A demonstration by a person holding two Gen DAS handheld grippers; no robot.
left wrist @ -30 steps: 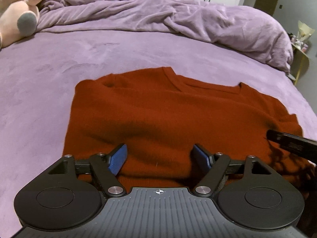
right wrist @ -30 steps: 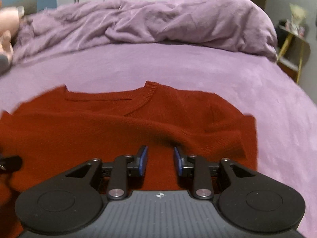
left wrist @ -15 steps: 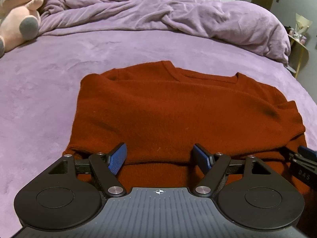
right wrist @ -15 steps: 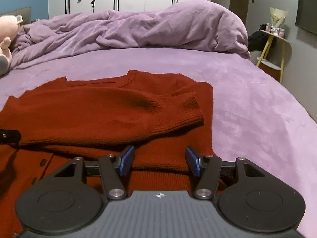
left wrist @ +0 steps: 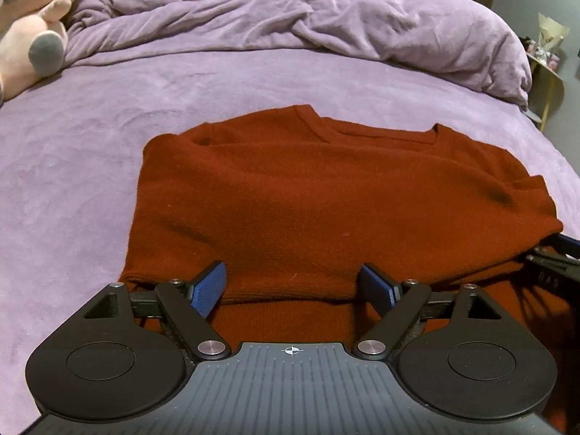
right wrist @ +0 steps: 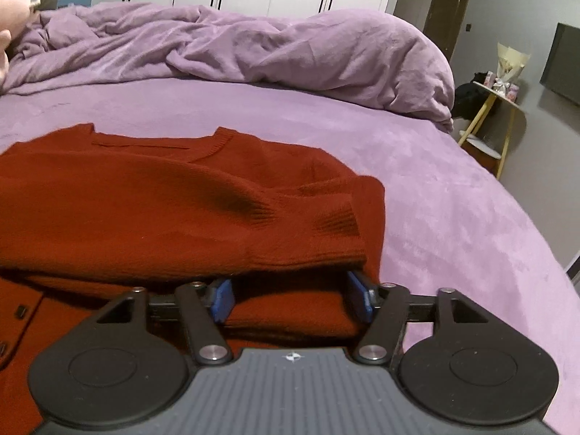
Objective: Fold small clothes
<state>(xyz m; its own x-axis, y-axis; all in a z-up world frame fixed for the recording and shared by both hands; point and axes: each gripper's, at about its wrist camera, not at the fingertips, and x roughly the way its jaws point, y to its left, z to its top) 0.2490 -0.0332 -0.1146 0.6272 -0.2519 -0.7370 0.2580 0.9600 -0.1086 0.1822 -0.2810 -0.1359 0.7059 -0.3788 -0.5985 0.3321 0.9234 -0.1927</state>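
Note:
A rust-red knit cardigan [left wrist: 308, 195] lies flat on the purple bed, neckline away from me, sleeves folded across its body. It also shows in the right wrist view [right wrist: 152, 195], with a ribbed cuff [right wrist: 337, 224] lying on top near its right edge. My left gripper [left wrist: 293, 286] is open, its blue pads standing over the sweater's near hem. My right gripper [right wrist: 291, 297] is open at the sweater's near right corner, its fingertips under the edge of the folded sleeve. The right gripper's tip shows at the right edge of the left wrist view [left wrist: 554, 257].
The purple bedsheet [left wrist: 90, 166] spreads around the sweater. A rumpled purple duvet [left wrist: 290, 18] lies across the far side. A pink plush toy [left wrist: 32, 36] sits far left. A small side table [right wrist: 496, 108] stands beyond the bed's right edge.
My right gripper has opened wider and dropped low to the sweater's near right corner. The folded sleeve now lies on the body. The left gripper stayed open and barely moved.

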